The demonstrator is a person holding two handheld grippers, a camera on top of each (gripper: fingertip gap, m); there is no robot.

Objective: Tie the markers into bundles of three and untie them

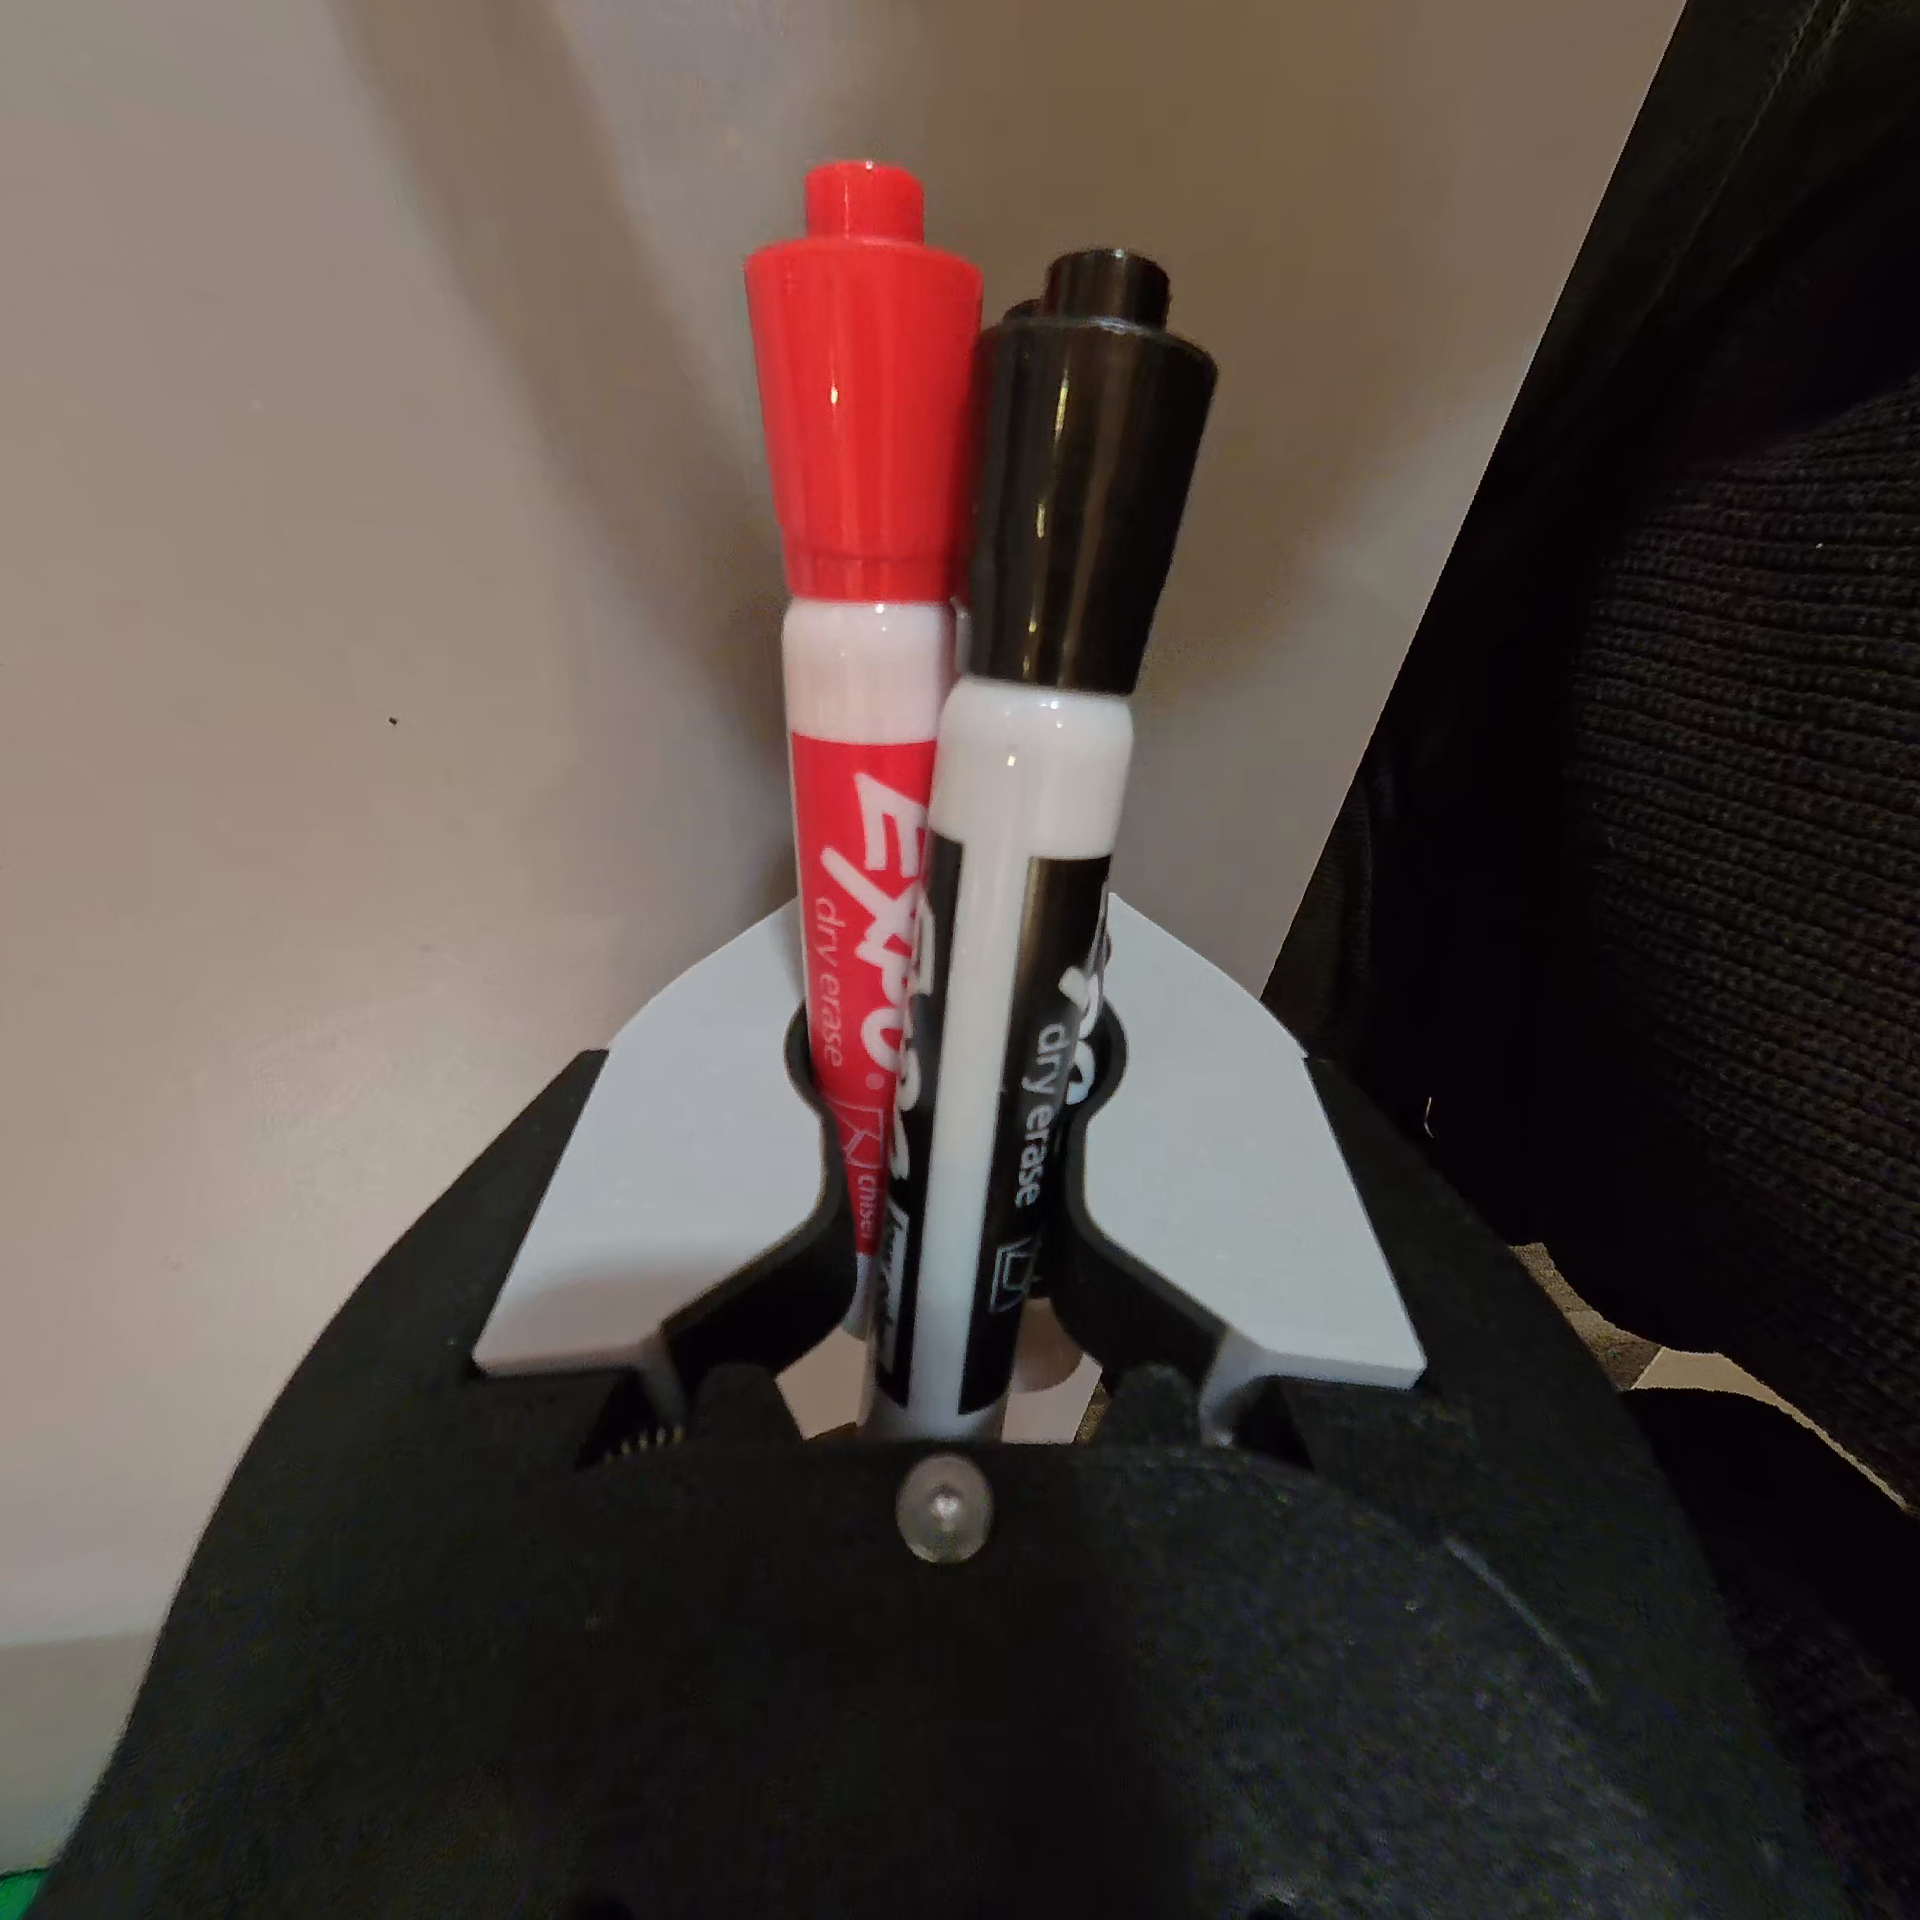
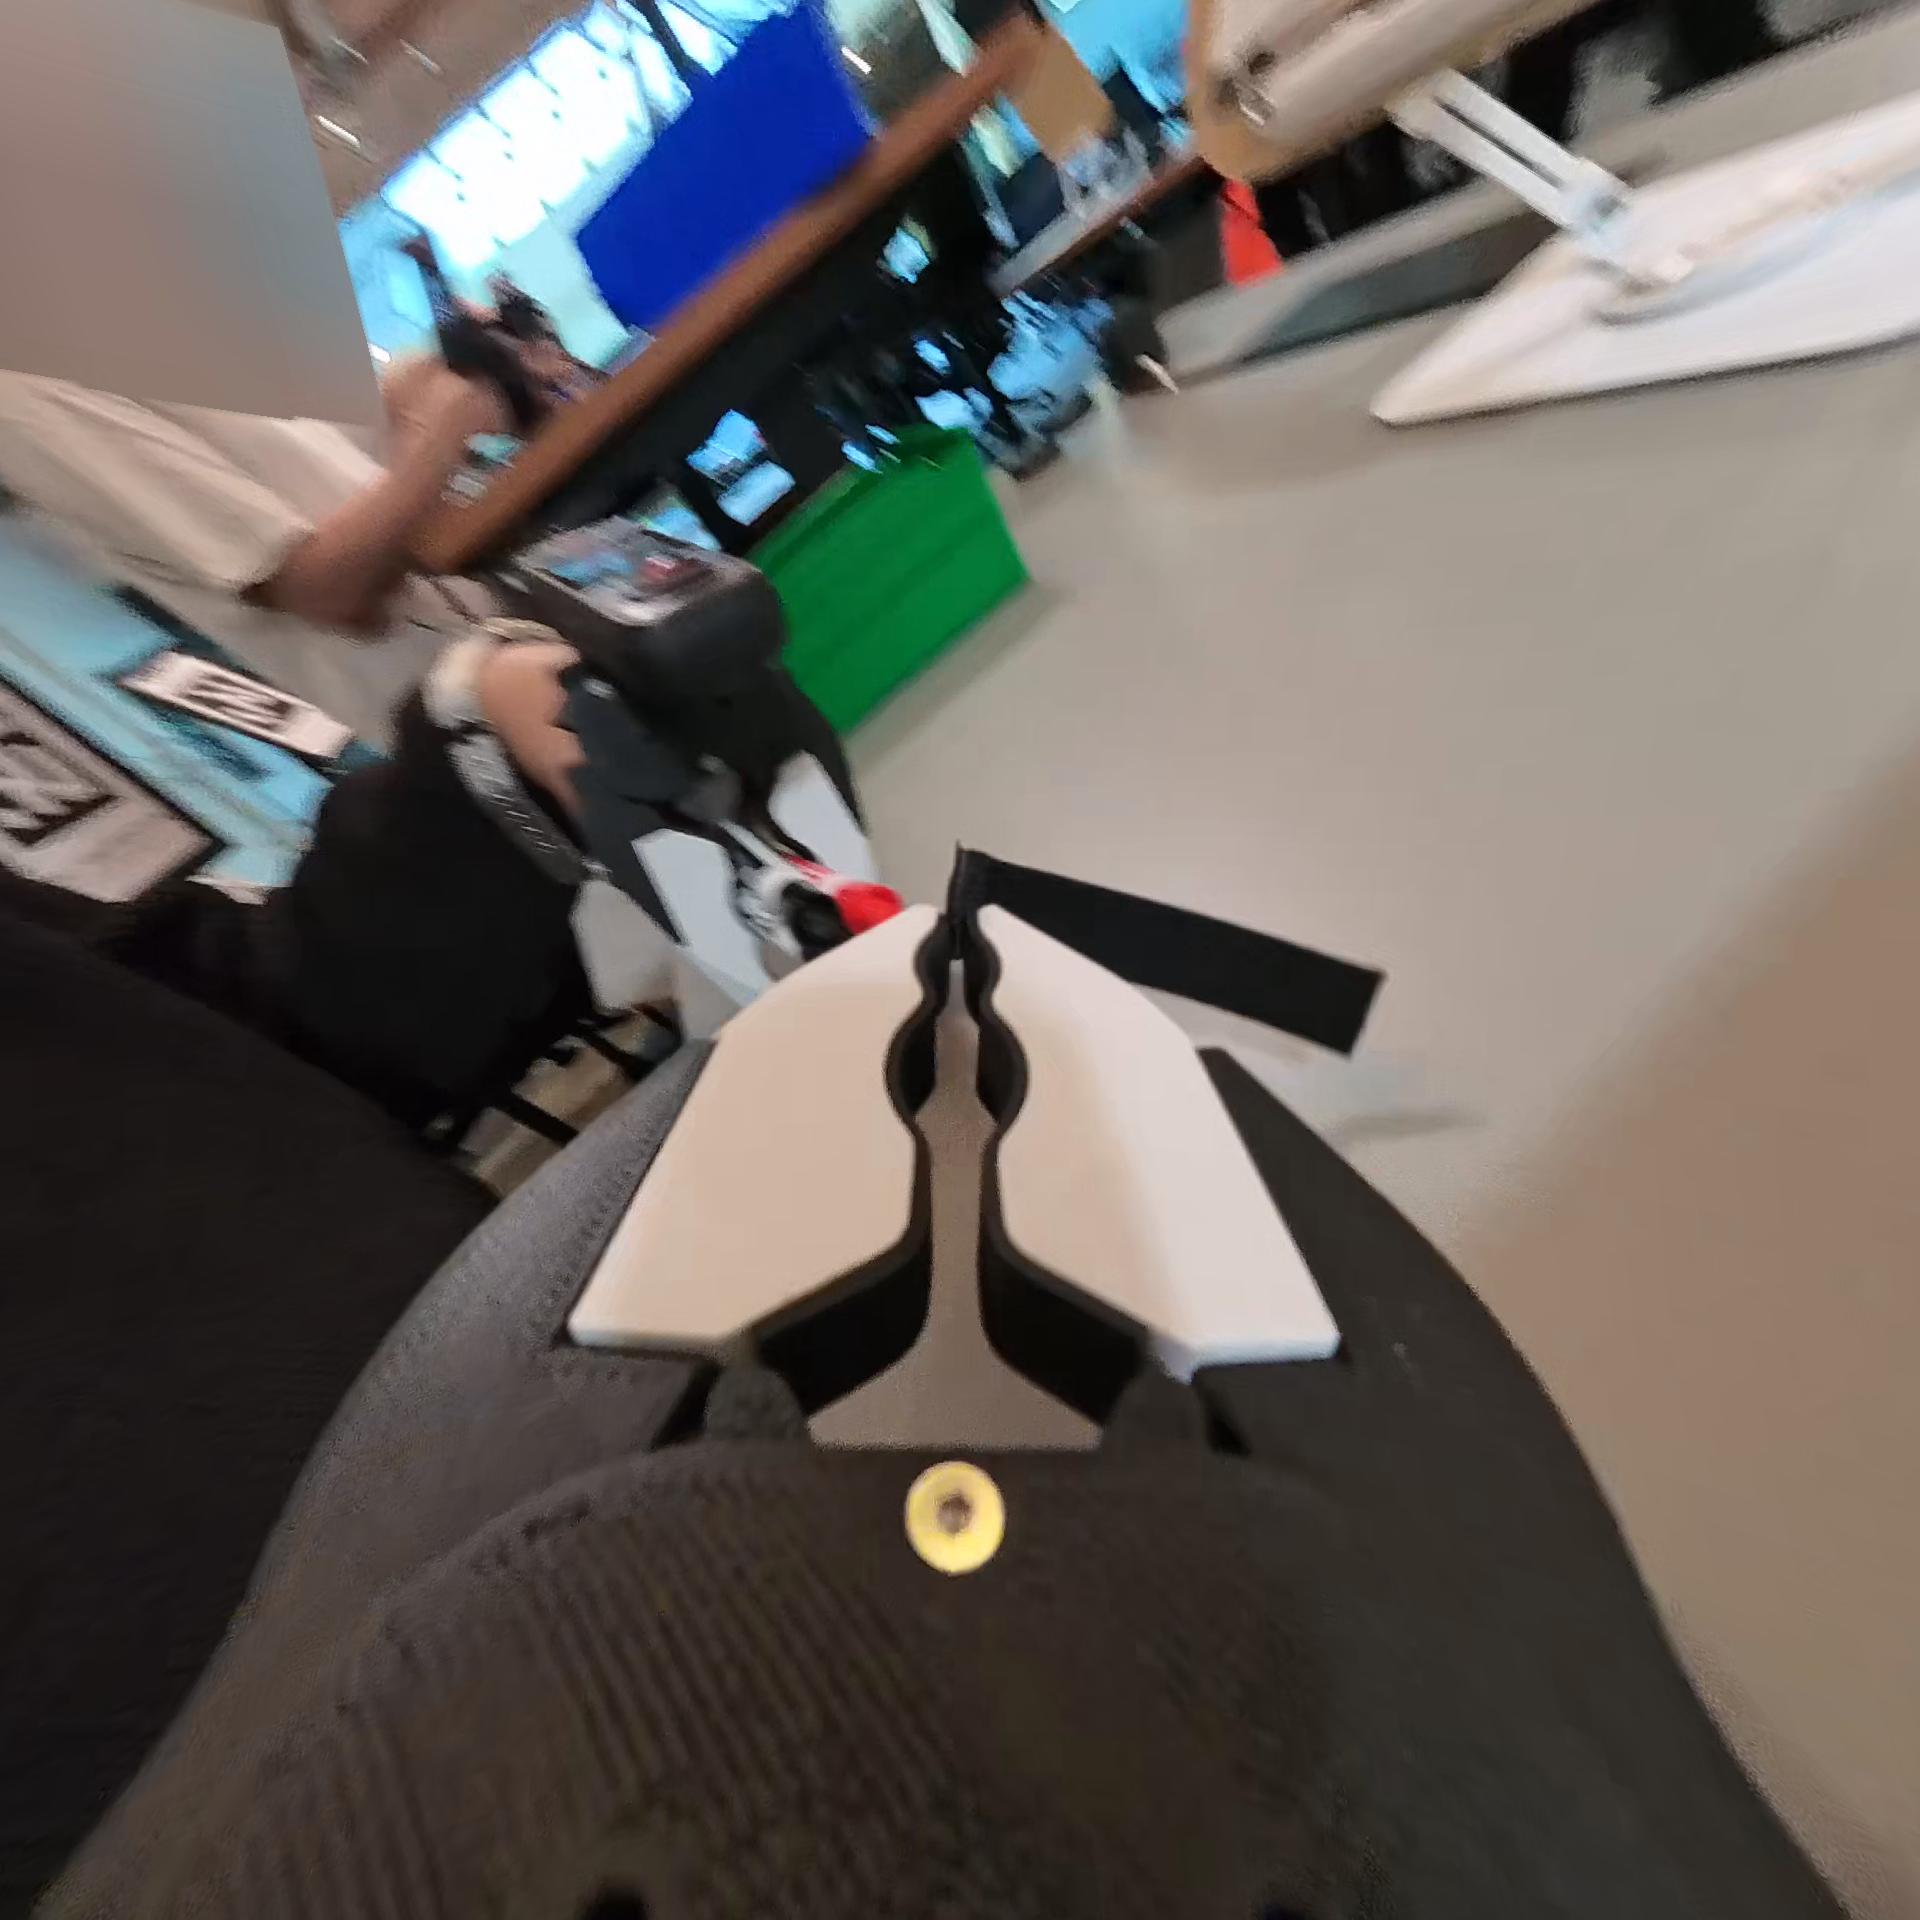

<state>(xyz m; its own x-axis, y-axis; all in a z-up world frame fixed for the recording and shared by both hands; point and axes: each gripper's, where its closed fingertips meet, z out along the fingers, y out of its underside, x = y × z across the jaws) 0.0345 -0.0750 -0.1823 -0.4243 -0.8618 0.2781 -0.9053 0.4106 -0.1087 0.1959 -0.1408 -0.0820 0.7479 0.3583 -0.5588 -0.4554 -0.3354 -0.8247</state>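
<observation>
Your left gripper clamps the markers loosely upright, your right gripper pinches the strap by its end; a tug may slip either.

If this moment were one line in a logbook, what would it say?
left gripper: shut on markers | right gripper: shut on black strap | markers: not yet strapped

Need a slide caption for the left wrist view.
Left tool grips red marker and black marker upright against a beige wall.
</observation>
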